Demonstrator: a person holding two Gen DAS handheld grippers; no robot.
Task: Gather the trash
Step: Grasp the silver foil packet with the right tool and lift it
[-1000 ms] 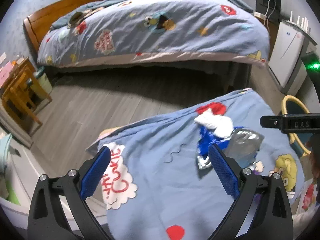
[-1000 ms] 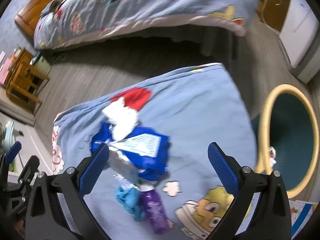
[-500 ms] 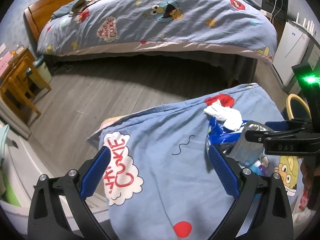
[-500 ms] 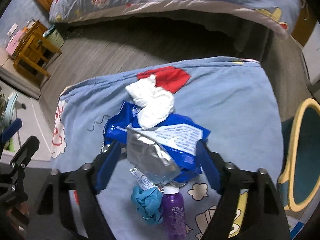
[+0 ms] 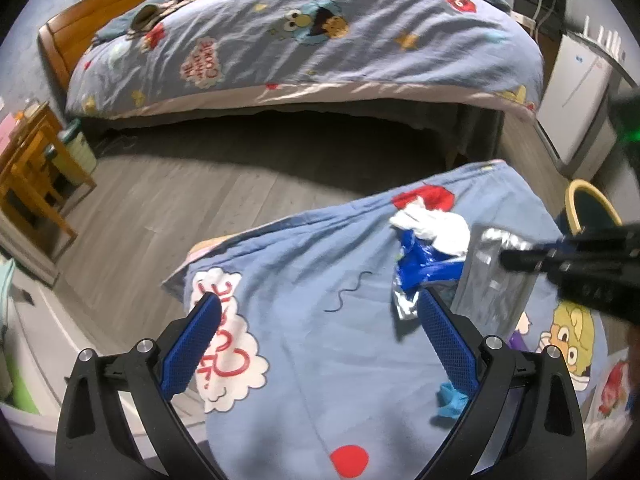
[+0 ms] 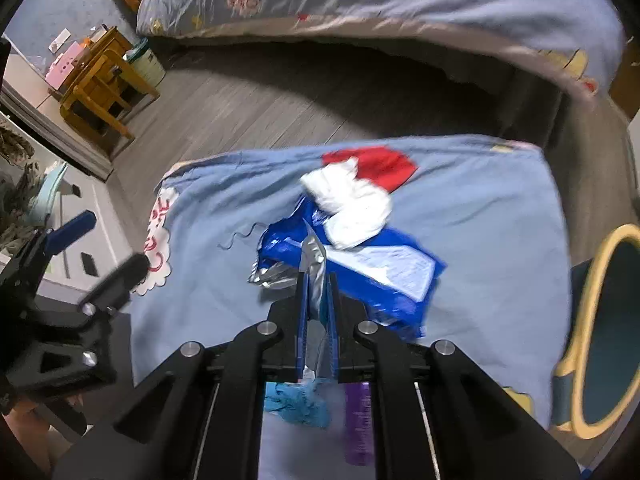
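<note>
Trash lies on a blue cartoon-print cloth (image 6: 480,208): a crumpled white tissue (image 6: 352,204), a blue wrapper (image 6: 380,268), a teal crumpled scrap (image 6: 298,402) and a purple bottle (image 6: 358,424). My right gripper (image 6: 316,280) is shut on a silver foil wrapper (image 6: 314,256), which it holds edge-on above the pile; the foil also shows in the left wrist view (image 5: 492,280). My left gripper (image 5: 320,320) is open and empty over the cloth, left of the pile. The tissue (image 5: 436,228) and blue wrapper (image 5: 420,268) show there too.
A yellow-rimmed bin (image 6: 608,332) stands right of the cloth, also in the left wrist view (image 5: 588,208). A bed (image 5: 304,40) with a matching cover fills the back. A wooden stool (image 6: 100,88) and grey floor (image 5: 160,208) lie to the left. A white appliance (image 5: 576,96) is far right.
My right gripper closed from wide open onto the silver foil wrapper and lifted it from the pile. My left gripper stayed open and shifted slightly.
</note>
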